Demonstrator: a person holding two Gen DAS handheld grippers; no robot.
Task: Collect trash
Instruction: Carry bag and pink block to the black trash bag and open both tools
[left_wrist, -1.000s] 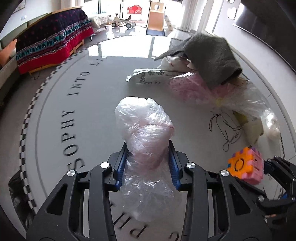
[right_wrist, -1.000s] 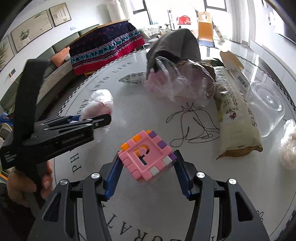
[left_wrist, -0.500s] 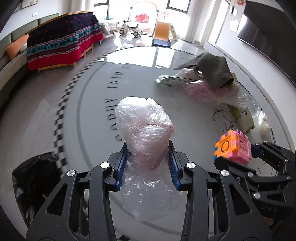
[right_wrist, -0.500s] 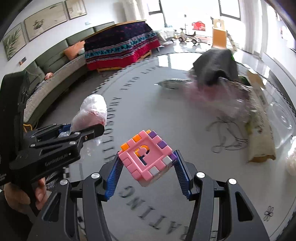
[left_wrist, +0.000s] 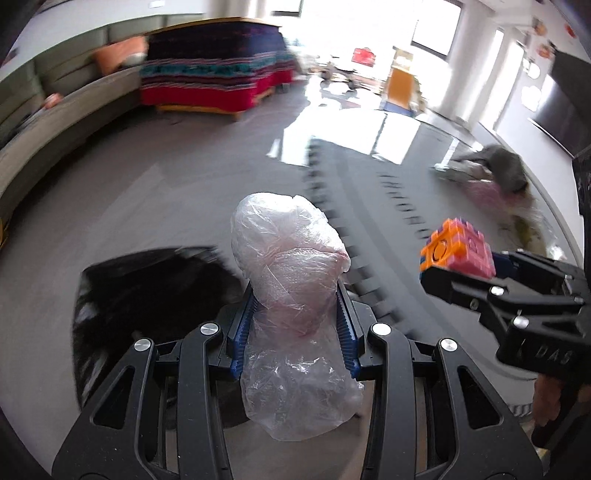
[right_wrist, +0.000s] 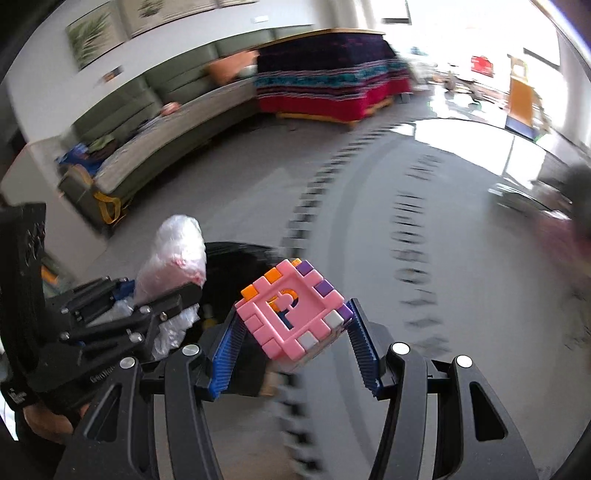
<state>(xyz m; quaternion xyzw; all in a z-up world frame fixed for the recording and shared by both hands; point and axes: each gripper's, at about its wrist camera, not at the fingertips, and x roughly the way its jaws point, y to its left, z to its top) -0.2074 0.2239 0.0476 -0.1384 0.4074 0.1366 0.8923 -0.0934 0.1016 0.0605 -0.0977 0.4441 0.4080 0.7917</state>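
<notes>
My left gripper is shut on a crumpled clear plastic bag with pinkish stuff inside; in the right wrist view this plastic bag shows at the left. My right gripper is shut on a pink foam puzzle cube with orange, purple and white tabs. The same cube shows at the right of the left wrist view. A black trash bag stands open on the floor just beyond and left of my left gripper, and this trash bag is behind the cube in the right wrist view.
A round grey rug with a checkered border and lettering lies to the right, with a pile of bags and a grey cloth far right. A green sofa and a blanket-covered bench line the back. A hand holds the left gripper.
Both grippers have swung left, off the middle of the rug towards its border, each keeping its load. The black trash bag has come into view below them, and the pile has slid far right.
</notes>
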